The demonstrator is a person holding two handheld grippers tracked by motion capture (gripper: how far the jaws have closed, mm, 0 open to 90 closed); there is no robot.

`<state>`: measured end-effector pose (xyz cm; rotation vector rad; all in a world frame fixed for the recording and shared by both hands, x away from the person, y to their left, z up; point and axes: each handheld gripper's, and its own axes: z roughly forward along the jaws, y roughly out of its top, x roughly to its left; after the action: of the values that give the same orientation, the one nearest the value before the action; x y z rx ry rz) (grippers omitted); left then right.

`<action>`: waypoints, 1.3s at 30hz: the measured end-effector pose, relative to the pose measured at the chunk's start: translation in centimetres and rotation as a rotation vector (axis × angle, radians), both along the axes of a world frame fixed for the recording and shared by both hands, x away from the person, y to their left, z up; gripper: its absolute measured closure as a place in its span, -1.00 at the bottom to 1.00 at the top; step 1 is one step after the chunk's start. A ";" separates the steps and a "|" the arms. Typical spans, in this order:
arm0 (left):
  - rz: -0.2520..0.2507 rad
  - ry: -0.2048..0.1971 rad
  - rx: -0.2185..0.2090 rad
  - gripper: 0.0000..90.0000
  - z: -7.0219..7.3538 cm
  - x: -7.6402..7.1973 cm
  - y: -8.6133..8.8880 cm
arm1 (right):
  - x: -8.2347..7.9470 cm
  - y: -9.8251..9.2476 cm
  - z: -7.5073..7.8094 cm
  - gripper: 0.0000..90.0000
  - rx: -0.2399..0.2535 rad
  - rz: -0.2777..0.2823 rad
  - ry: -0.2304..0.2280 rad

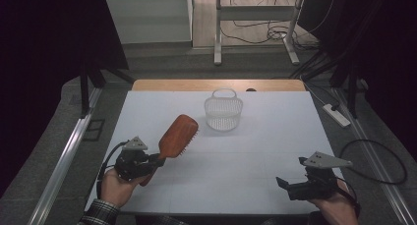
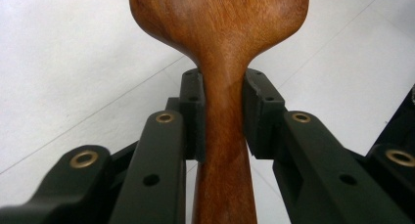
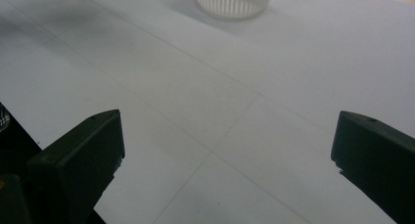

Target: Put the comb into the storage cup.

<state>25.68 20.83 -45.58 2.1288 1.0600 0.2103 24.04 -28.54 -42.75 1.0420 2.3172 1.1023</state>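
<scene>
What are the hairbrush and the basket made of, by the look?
Hairbrush: likely wood, reddish-brown, smooth and slightly glossy; grain streaks show on the handle in the left gripper view. The bristles are too small to tell. Basket: probably plastic, white and matte, with thin moulded vertical slats and a loop handle.

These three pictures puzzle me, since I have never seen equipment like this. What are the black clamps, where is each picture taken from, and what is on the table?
A person sits at a white table with a hand-held two-jaw gripper in each hand. The high view looks down from above; the other two come from cameras riding on each gripper, looking along its black jaws. The left gripper is clamped on the handle of a wooden hairbrush, bristles facing right; the left gripper view shows both pads pressing the handle. The right gripper holds nothing, its jaws wide apart. A white slatted basket stands farther back.
</scene>
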 end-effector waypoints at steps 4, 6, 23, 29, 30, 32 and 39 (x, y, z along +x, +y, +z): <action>-0.016 -0.011 -0.009 0.61 0.2 -0.1 -0.6 | 0.4 0.5 0.3 -1.00 0.039 0.019 0.008; -0.024 -0.014 -0.008 0.61 0.3 -0.1 -0.9 | 0.7 0.6 0.5 -1.00 0.067 0.021 0.031; -0.074 -0.054 -0.019 0.61 1.0 0.0 -3.3 | 3.0 3.0 1.7 -1.00 0.174 0.075 0.064; -0.090 -0.060 -0.018 0.61 1.1 0.0 -3.9 | 3.7 4.0 1.8 -1.00 0.182 0.080 0.074; -0.092 -0.063 -0.016 0.61 1.1 0.1 -4.0 | 3.8 4.2 1.8 -1.00 0.184 0.083 0.077; -0.099 -0.066 -0.018 0.61 1.2 0.1 -4.3 | 4.0 4.6 1.8 -1.00 0.194 0.091 0.083; -0.119 -0.082 -0.017 0.61 1.4 0.3 -5.3 | 4.7 6.1 2.0 -1.00 0.206 0.109 0.130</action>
<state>25.94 15.55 -44.15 2.1414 0.8826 0.2285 28.71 -22.44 -40.79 1.1020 2.4264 1.3783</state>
